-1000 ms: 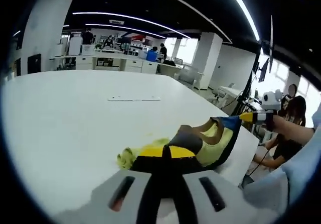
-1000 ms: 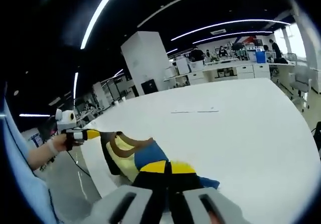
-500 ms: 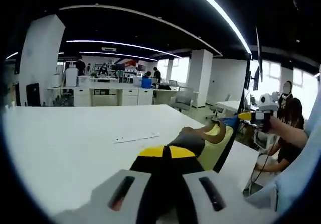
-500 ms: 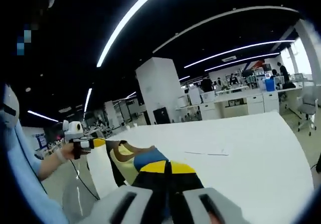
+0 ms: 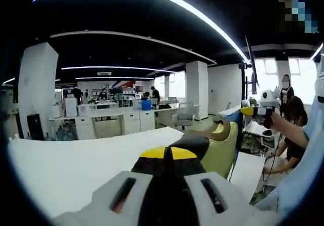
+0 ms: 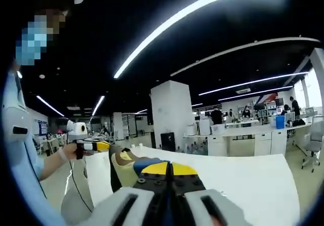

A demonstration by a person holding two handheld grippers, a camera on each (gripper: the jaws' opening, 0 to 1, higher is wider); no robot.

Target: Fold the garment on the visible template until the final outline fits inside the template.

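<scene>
The garment (image 5: 220, 148) is yellow-green with dark trim and a blue patch. It hangs in the air, stretched between the two grippers above the white table (image 5: 76, 165). My left gripper (image 5: 169, 153) is shut on one end of it. My right gripper (image 5: 249, 111) comes in from the right, held in a hand, and grips the other end. In the right gripper view, my right gripper (image 6: 169, 168) is shut on the garment (image 6: 124, 166), which runs left to my left gripper (image 6: 101, 146). The table (image 6: 243, 180) lies below and behind the cloth.
A seated person (image 5: 292, 122) is beyond the table's right corner. A light blue sleeve (image 5: 298, 185) fills the lower right. Office desks (image 5: 116, 122), a chair (image 5: 183, 119) and white pillars (image 6: 172, 114) stand far behind the table.
Both grippers have risen and tipped upward, lifting the garment off the table, where part of it lay a second ago. More ceiling and less tabletop show now.
</scene>
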